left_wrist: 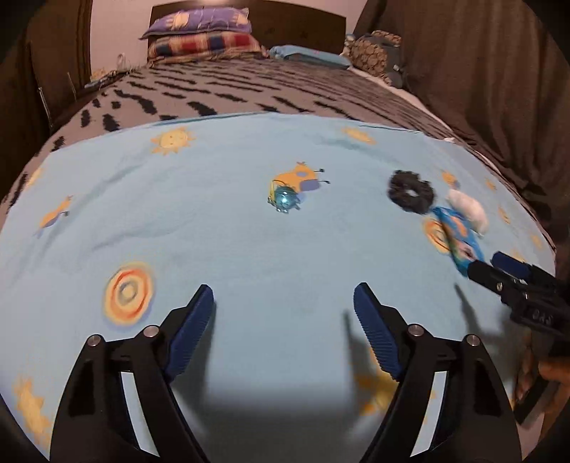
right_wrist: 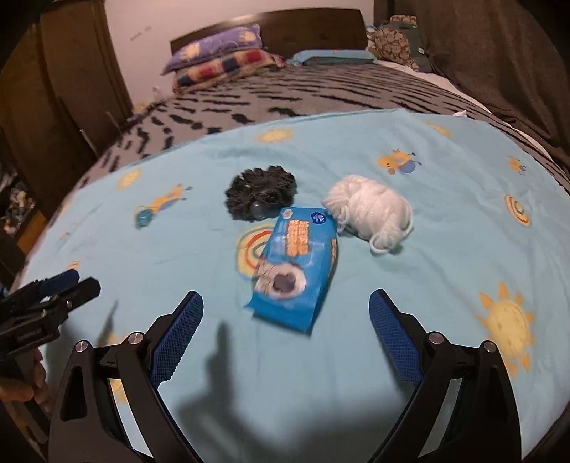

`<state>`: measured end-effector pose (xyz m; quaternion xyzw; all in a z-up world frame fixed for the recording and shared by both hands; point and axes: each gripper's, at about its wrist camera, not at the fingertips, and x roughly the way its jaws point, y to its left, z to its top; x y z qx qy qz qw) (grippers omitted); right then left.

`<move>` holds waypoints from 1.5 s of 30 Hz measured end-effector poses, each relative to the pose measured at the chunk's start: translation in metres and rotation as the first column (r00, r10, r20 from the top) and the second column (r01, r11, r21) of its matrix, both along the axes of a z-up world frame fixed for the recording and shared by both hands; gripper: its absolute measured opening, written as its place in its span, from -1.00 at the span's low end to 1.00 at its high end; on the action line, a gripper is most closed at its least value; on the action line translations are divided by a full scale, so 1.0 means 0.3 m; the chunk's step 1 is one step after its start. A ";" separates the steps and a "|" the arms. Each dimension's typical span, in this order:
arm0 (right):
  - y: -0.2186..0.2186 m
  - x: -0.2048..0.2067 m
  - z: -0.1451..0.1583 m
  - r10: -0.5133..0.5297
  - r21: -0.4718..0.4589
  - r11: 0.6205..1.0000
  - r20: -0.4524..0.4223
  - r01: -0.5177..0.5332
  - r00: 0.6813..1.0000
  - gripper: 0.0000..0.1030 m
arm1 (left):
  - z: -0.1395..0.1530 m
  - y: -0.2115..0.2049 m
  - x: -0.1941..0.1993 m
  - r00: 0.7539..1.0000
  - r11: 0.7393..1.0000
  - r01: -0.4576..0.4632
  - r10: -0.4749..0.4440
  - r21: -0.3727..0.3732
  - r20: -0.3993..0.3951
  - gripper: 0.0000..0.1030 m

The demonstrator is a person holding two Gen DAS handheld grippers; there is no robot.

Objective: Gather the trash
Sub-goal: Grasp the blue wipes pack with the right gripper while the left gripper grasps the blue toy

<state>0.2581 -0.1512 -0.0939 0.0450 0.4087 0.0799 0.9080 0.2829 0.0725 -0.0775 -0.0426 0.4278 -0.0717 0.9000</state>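
Note:
A blue snack wrapper [right_wrist: 297, 269] lies on the light blue sheet [right_wrist: 409, 302], just ahead of my open, empty right gripper [right_wrist: 286, 302]. Behind it sit a black scrunchie [right_wrist: 262, 194] and a white yarn ball [right_wrist: 370, 210]. A small teal foil ball [left_wrist: 284, 200] lies mid-sheet, well ahead of my open, empty left gripper [left_wrist: 284, 297]. In the left wrist view the wrapper [left_wrist: 457, 237], scrunchie [left_wrist: 411, 192] and yarn [left_wrist: 468, 210] lie at the right, with the right gripper's fingers [left_wrist: 509, 267] just behind the wrapper. The foil ball [right_wrist: 143, 217] and the left gripper's fingers [right_wrist: 57, 283] also show in the right wrist view.
The sheet covers the near part of a bed with a grey, black-patterned blanket [left_wrist: 249, 92]. Pillows [left_wrist: 203, 35] and a dark headboard [left_wrist: 302, 32] stand at the far end. Dark curtains [left_wrist: 481, 71] hang on the right, wooden furniture [right_wrist: 60, 89] on the left.

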 end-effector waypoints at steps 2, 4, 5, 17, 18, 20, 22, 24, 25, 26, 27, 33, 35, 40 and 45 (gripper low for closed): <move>0.007 0.032 -0.019 0.000 -0.003 1.000 -0.019 0.000 1.000 0.83 | -0.019 -0.004 0.049 1.000 1.000 0.006 -0.006 0.006 -0.013 0.37; 0.011 0.048 -0.027 0.002 -0.008 1.000 -0.024 -0.003 1.000 0.83 | -0.035 -0.007 0.106 1.000 1.000 0.008 -0.008 0.001 -0.022 0.37; 0.013 0.057 -0.029 0.005 -0.008 1.000 -0.026 -0.005 1.000 0.83 | -0.035 -0.008 0.132 1.000 1.000 0.010 -0.010 -0.007 -0.019 0.37; 0.054 0.128 -0.037 0.027 -0.059 0.998 -0.033 -0.029 0.999 0.37 | -0.037 -0.063 0.324 0.999 0.998 0.035 -0.034 0.048 -0.023 -0.10; 0.052 0.131 -0.038 0.021 -0.062 0.998 -0.035 -0.023 0.999 0.22 | -0.038 -0.063 0.325 0.999 0.998 0.033 -0.032 0.049 -0.023 -0.14; 0.044 0.134 -0.039 0.012 -0.059 0.998 -0.038 -0.014 0.999 0.08 | -0.036 -0.061 0.325 0.999 0.998 0.034 -0.032 0.048 -0.024 -0.38; 0.038 0.133 -0.039 0.012 -0.052 0.999 -0.035 -0.013 0.999 0.02 | -0.034 -0.057 0.312 0.999 0.998 0.038 -0.037 0.042 -0.025 -0.48; 0.024 0.122 -0.036 0.005 -0.036 0.999 -0.032 -0.006 0.999 -0.06 | -0.030 -0.057 0.294 0.999 0.998 0.043 -0.042 0.038 -0.025 -0.48; 0.017 0.116 -0.033 0.001 -0.031 1.000 -0.033 -0.002 0.999 -0.11 | -0.027 -0.058 0.276 0.999 0.998 0.048 -0.047 0.034 -0.027 -0.48; 0.010 0.102 -0.028 0.001 -0.025 1.000 -0.035 -0.002 0.999 -0.13 | -0.023 -0.059 0.252 0.998 0.998 0.056 -0.055 0.031 -0.029 -0.48; 0.007 0.083 -0.022 0.006 -0.025 1.000 -0.037 -0.007 0.999 -0.19 | -0.018 -0.061 0.229 0.998 0.998 0.062 -0.061 0.028 -0.029 -0.48; -0.003 -0.100 0.022 0.051 -0.022 0.998 -0.027 -0.051 0.998 -0.20 | -0.006 -0.081 0.060 0.994 0.995 0.095 -0.094 0.008 -0.047 -0.48; -0.015 -0.169 0.040 0.059 -0.009 0.998 -0.023 -0.059 0.998 -0.20 | 0.006 -0.089 -0.011 0.993 0.995 0.104 -0.104 -0.011 -0.047 -0.48; -0.053 -0.311 0.092 0.056 0.005 0.998 0.006 -0.056 0.998 -0.20 | 0.087 -0.123 -0.227 0.992 0.991 0.129 -0.129 -0.035 -0.002 -0.48; -0.088 -0.470 0.139 0.047 0.016 0.999 0.048 -0.048 0.998 -0.20 | 0.167 -0.170 -0.436 0.986 0.987 0.161 -0.159 -0.025 0.053 -0.48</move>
